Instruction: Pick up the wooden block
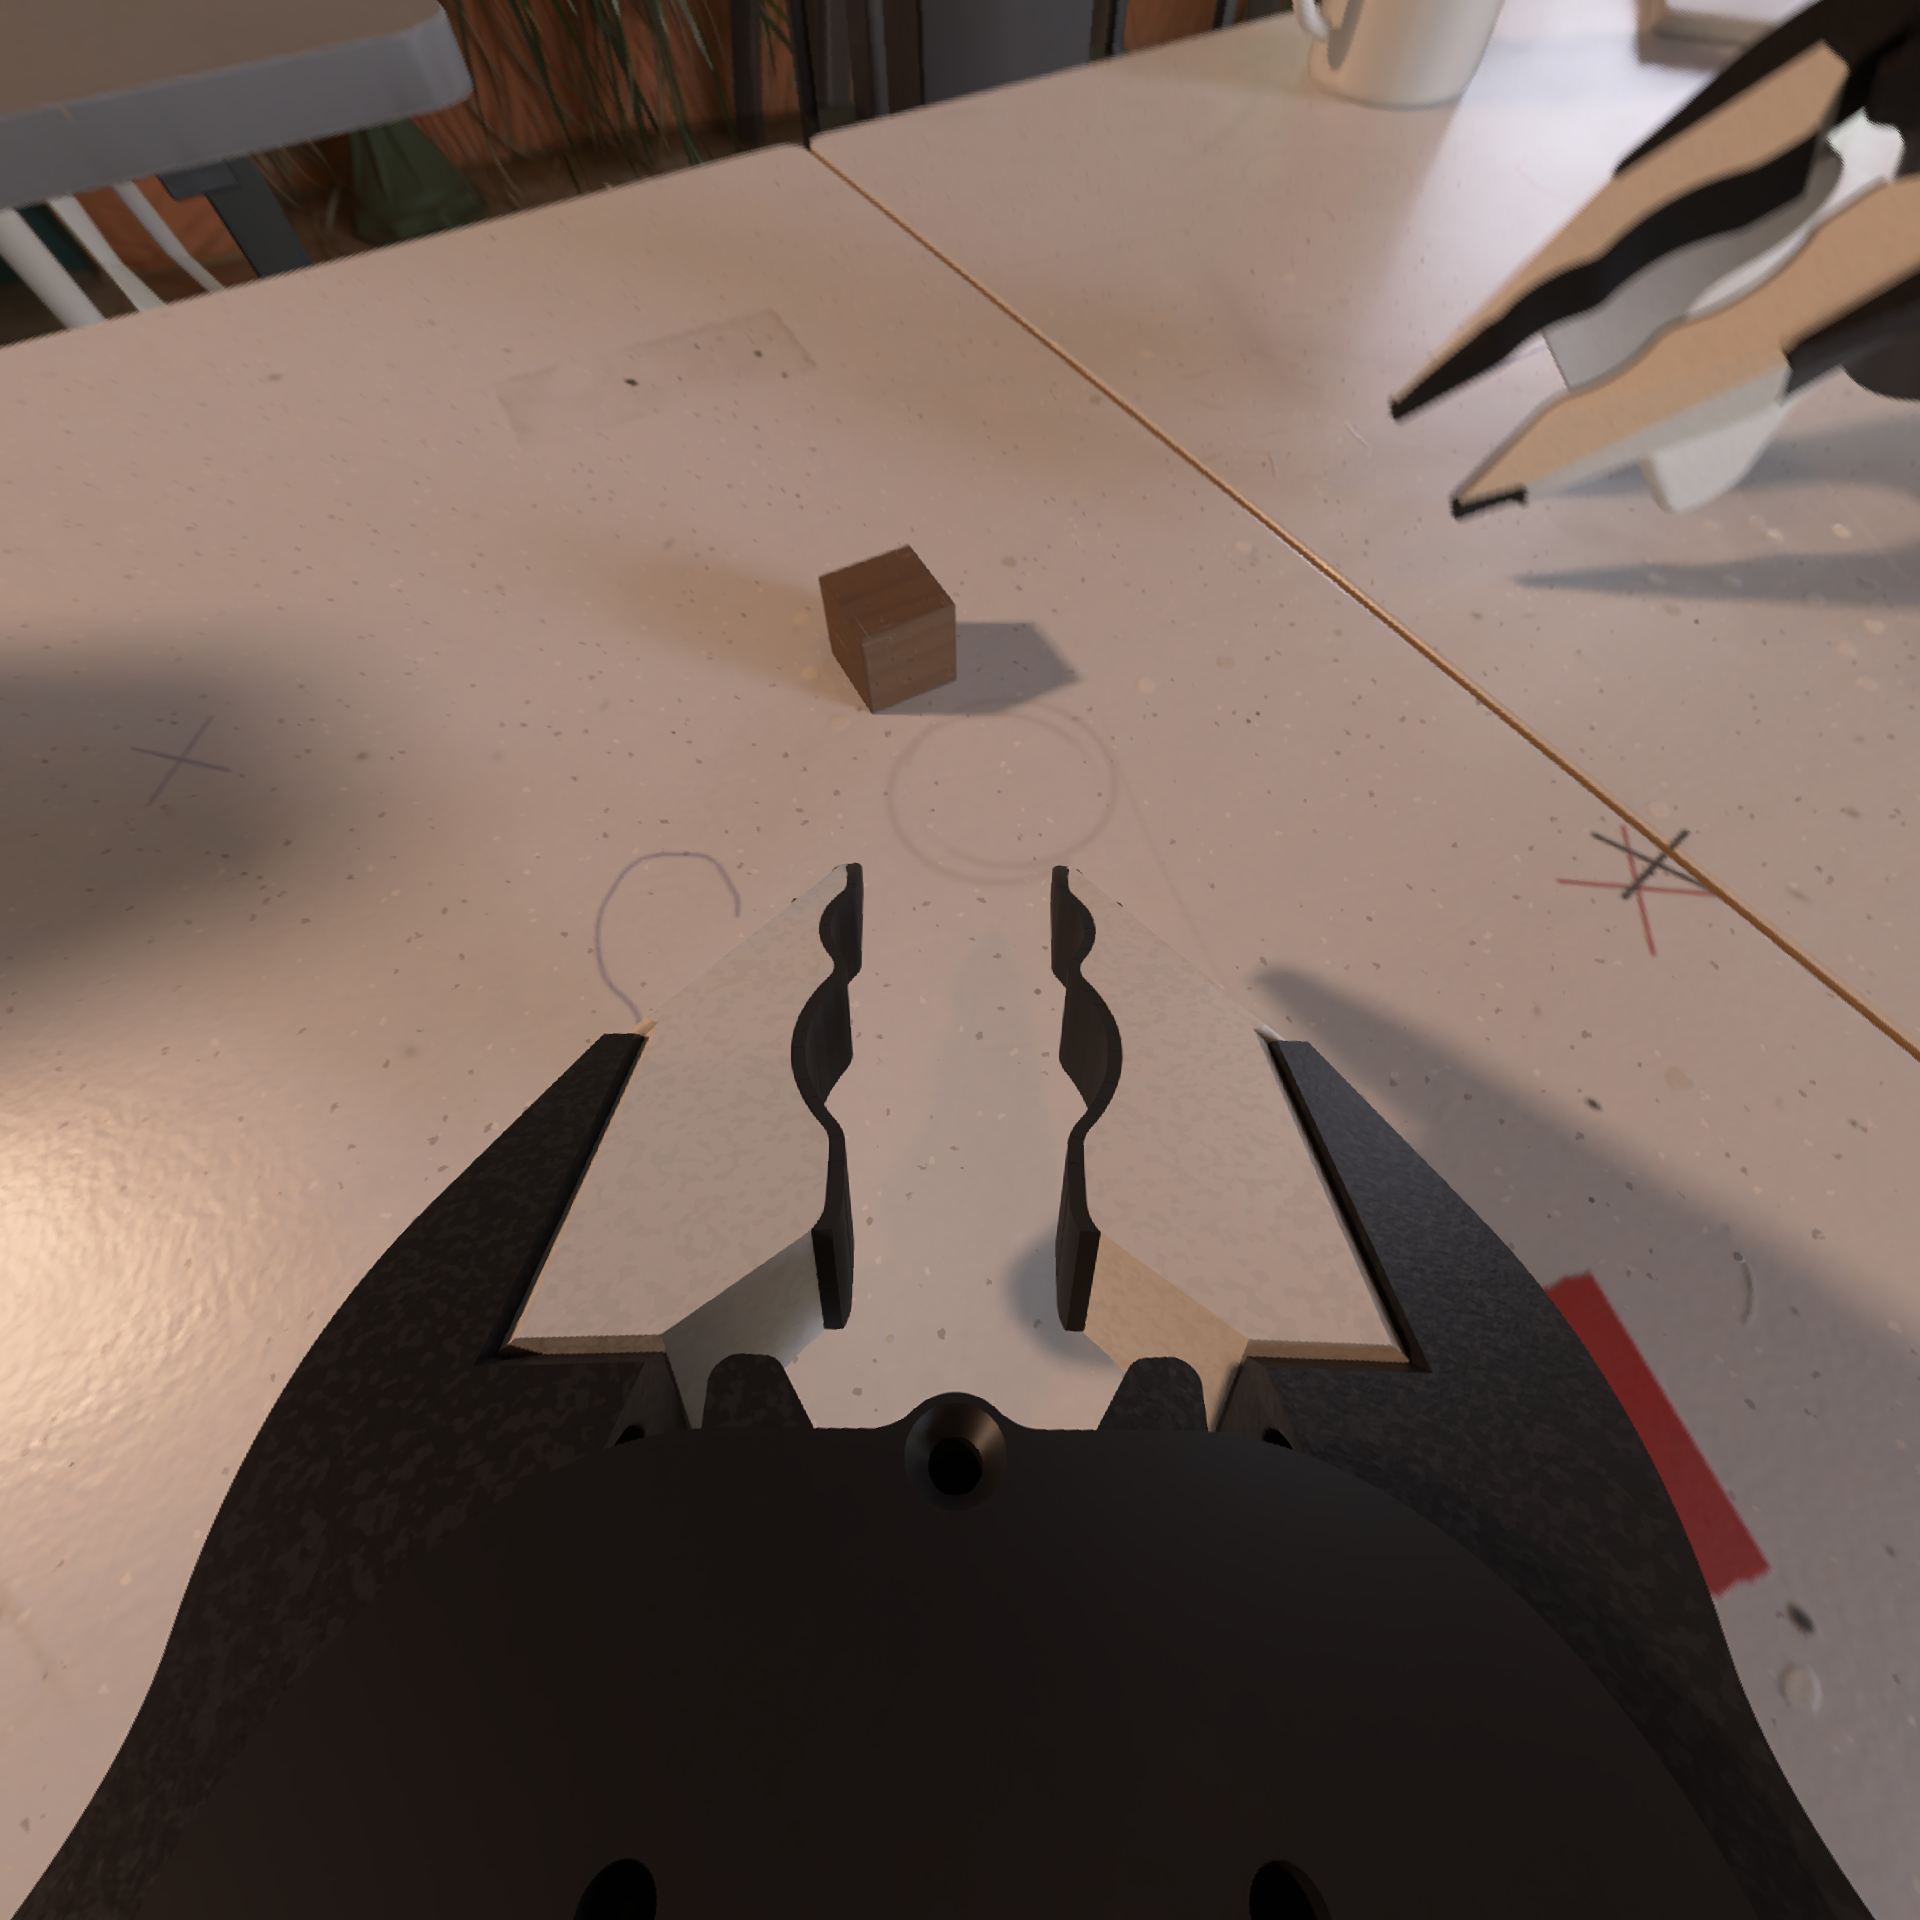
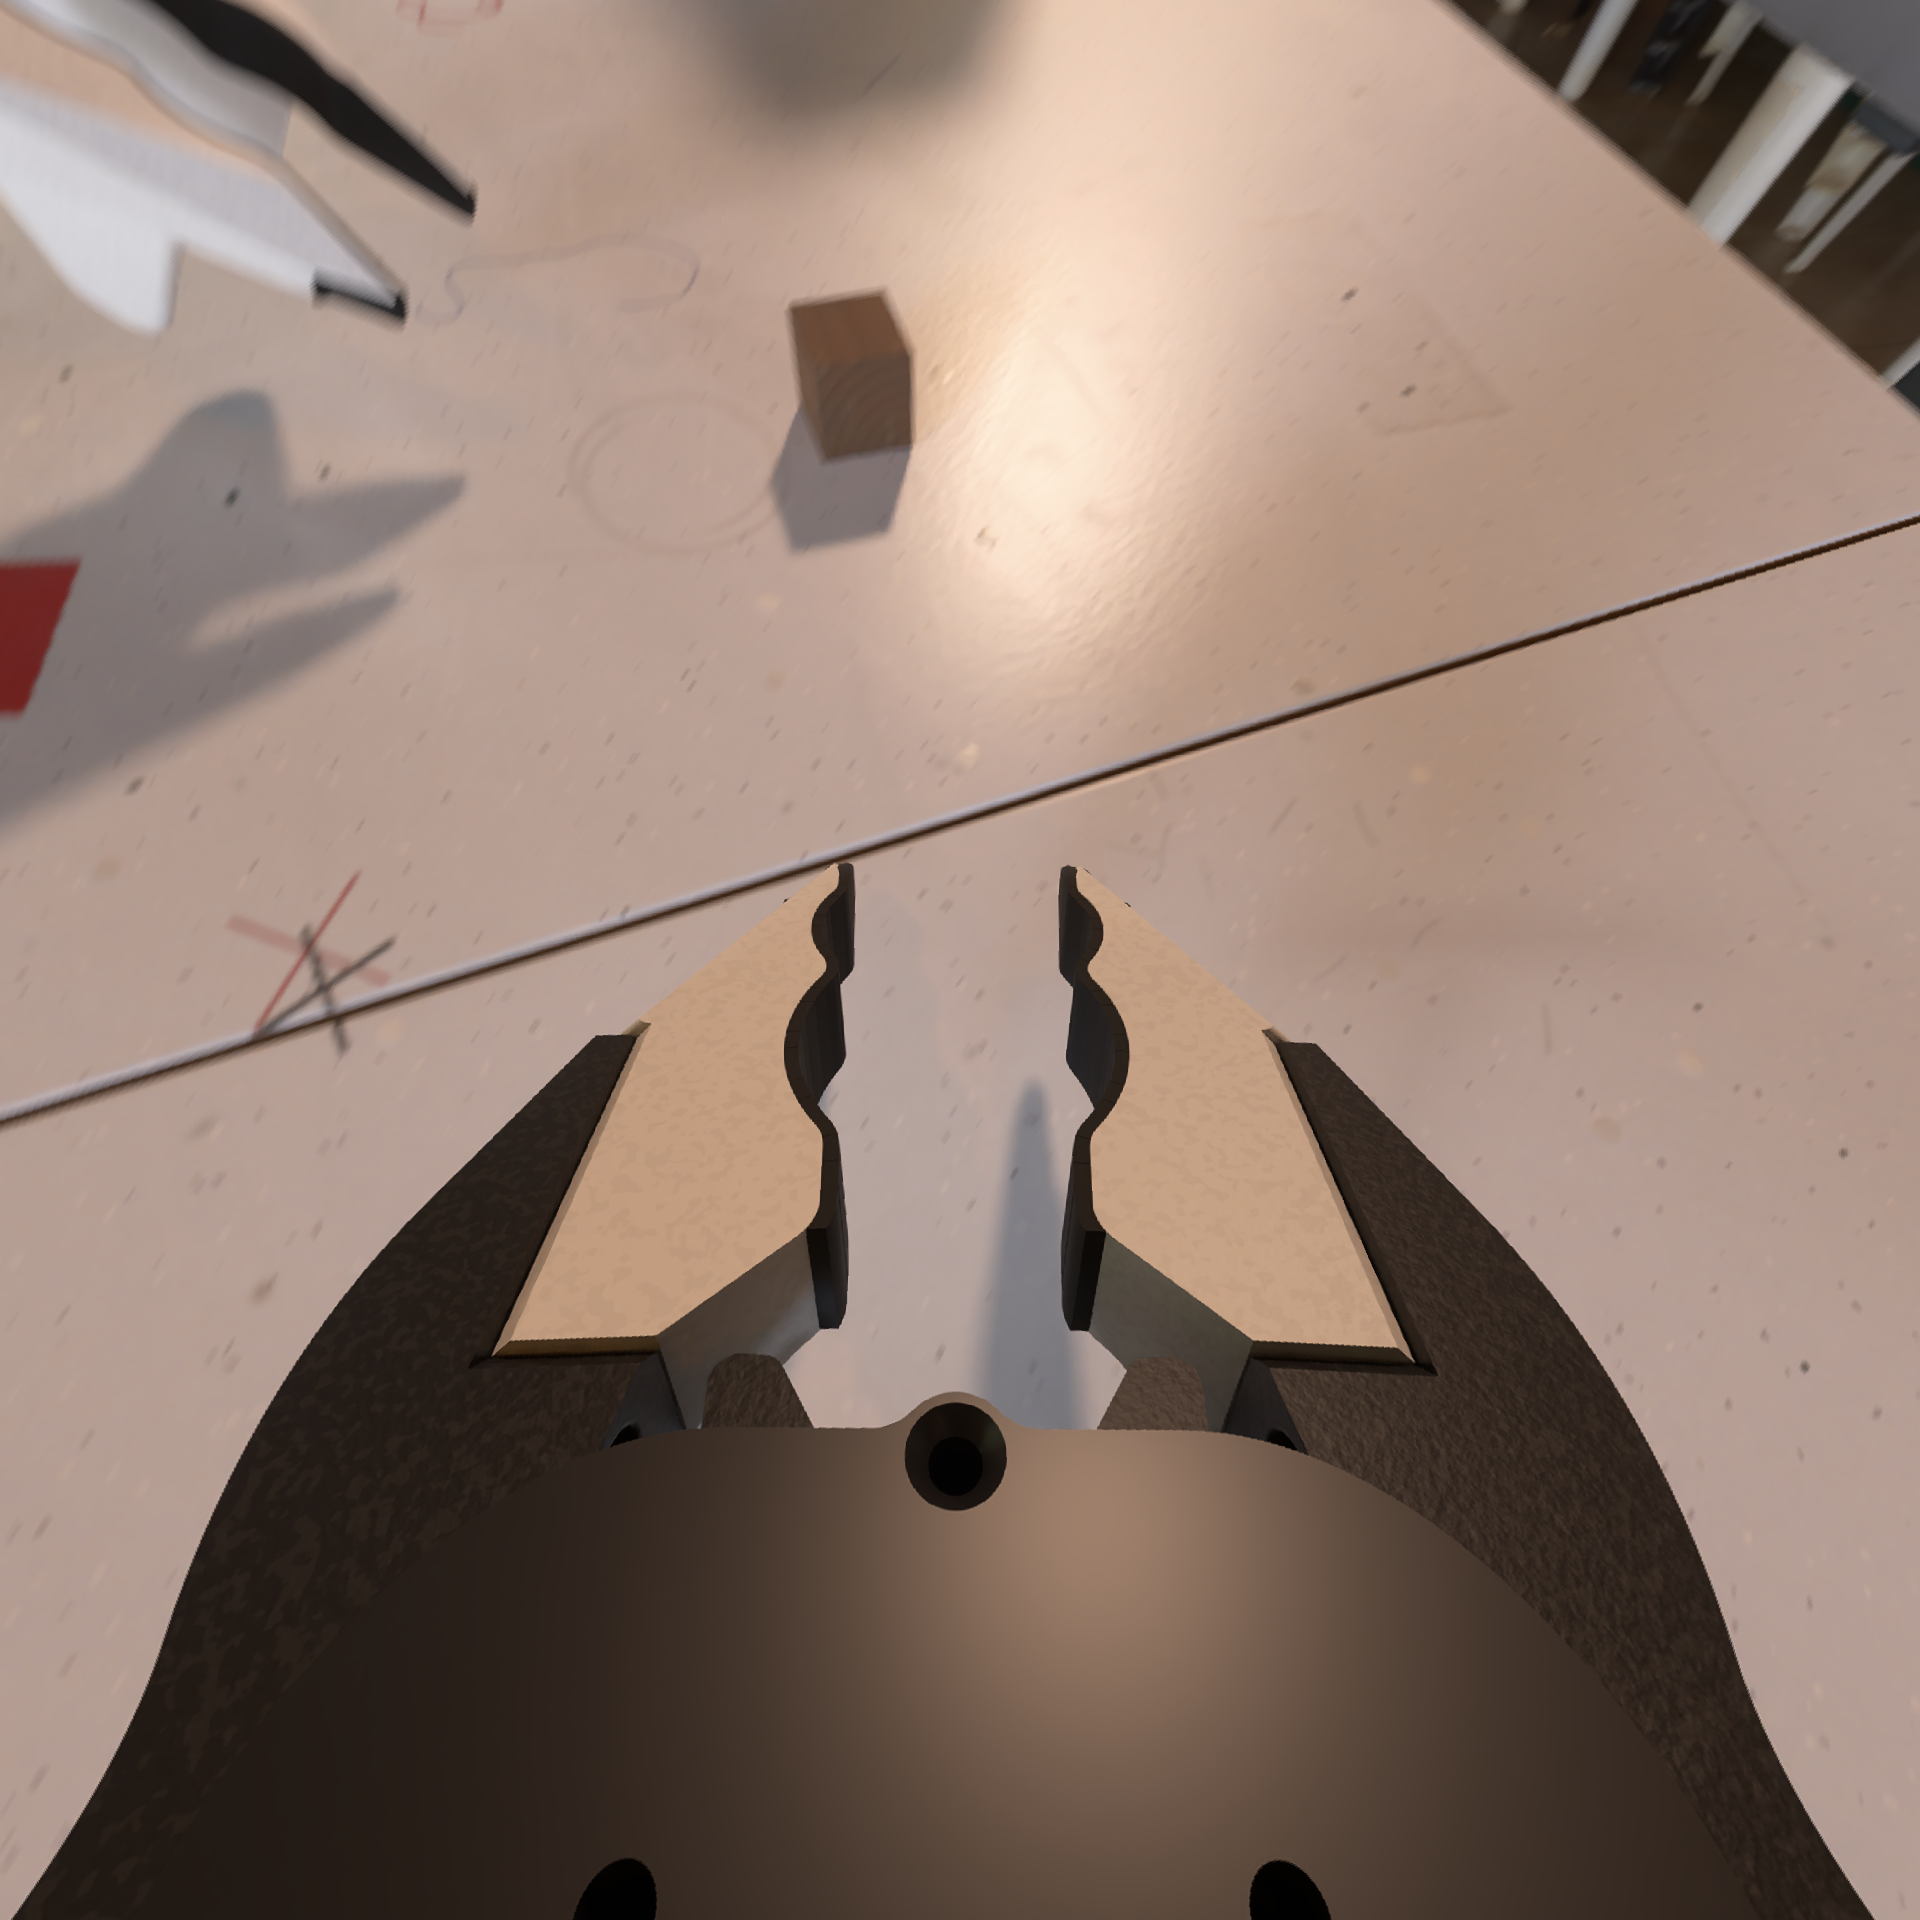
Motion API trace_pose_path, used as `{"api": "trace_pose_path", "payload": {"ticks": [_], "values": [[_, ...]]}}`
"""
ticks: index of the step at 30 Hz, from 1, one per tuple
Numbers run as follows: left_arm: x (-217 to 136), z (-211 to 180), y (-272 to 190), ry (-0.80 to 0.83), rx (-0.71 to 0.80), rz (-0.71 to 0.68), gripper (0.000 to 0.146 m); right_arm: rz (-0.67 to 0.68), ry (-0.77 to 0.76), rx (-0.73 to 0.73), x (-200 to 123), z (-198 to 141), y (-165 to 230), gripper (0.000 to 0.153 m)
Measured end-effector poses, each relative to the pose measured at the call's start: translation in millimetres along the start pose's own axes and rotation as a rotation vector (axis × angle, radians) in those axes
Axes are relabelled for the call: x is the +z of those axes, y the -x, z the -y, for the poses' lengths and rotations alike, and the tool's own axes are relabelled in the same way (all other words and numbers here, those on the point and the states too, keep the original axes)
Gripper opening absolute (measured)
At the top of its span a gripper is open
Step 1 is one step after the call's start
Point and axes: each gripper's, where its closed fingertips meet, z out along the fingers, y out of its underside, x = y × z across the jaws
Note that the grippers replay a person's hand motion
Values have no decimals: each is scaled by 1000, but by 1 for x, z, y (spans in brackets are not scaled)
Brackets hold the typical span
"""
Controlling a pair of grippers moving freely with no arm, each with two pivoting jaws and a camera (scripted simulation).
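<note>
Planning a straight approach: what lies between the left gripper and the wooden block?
Only a faint drawn circle on bare table, between left gripper and wooden block; left wrist view.

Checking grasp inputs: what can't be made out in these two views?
- Wooden block: far faces and underside hidden by its own body, both views.
- White mug: top cut off by the left wrist view's edge.
- Left gripper: body cut off by the right wrist view's corner.

Cut off at the frame edges
A white mug [image 1: 1387,47] loses its top to the upper edge; red tape [image 2: 31,634] runs off the left edge; the right gripper [image 1: 1455,452] shows fingers only, body cropped
</note>
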Motion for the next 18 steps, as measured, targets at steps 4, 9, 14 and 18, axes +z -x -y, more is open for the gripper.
{"api": "trace_pose_path", "payload": {"ticks": [4,9,14,18], "values": [[5,-5,-3,53,27,-7,42,-29,-75,57,20,23,-24,43],[8,-9,-6,84,75,6,45,-15,-126,113,51,51,-45,47],[8,-9,-7,87,99,26,46,114,-254,71,70,87,-31,46],[6,-9,-4,77,78,42,46,270,-256,-27,83,98,-3,44]]}}
